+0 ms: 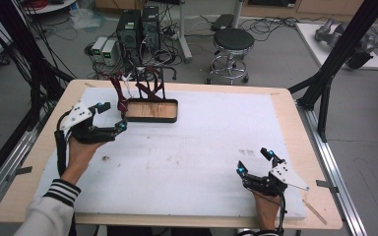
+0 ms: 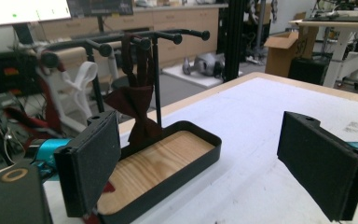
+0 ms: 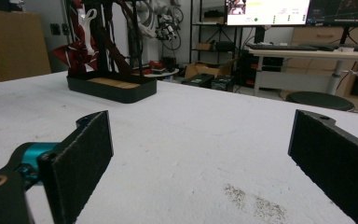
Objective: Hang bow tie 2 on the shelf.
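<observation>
The black stand with a wooden tray base sits at the far side of the desk, just beside the left gripper. One dark red bow tie hangs on the stand. The left gripper is wide open and empty. The right gripper, well apart, is released too.

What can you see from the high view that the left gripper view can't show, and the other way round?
From high up: both hands, the right gripper open near the table's front, and a black stool on the floor. From the left gripper: its two black pads close up, open with nothing between, and a cardboard box behind. Both: the black stand's wooden-bottomed tray with dark red bow ties hanging, on the white table.
</observation>
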The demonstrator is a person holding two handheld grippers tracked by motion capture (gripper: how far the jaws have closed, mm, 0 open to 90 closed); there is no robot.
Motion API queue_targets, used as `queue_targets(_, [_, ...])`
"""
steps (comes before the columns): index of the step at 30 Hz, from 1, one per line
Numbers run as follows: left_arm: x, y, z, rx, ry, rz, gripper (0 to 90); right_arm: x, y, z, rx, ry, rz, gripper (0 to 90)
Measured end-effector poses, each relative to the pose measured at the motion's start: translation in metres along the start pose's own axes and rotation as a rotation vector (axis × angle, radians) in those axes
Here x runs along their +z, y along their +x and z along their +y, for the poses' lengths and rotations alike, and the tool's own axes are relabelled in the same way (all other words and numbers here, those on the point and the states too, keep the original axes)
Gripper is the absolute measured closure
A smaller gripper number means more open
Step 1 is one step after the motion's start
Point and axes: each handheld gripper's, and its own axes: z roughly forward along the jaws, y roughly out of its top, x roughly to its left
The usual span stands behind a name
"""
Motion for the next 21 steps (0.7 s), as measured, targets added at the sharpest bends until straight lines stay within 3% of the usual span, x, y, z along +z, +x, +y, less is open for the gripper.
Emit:
queue_targets(9, [-0.042, 0.000, -0.036, -0.033, -0.047, 0.032, 13.8, 0.000, 0.001, 0.000, -0.003, 0.003, -0.003, 5.6])
queue_targets(15, [-0.069, -0.007, -0.065, -0.053, -0.080, 0.083, 13.8, 0.000, 0.001, 0.000, -0.004, 0.003, -0.001, 5.6])
queue_targets(21, [-0.077, -0.013, -0.082, -0.060, -0.104, 0.106, 13.8, 0.000, 0.001, 0.000, -0.010, 0.002, -0.003, 5.6])
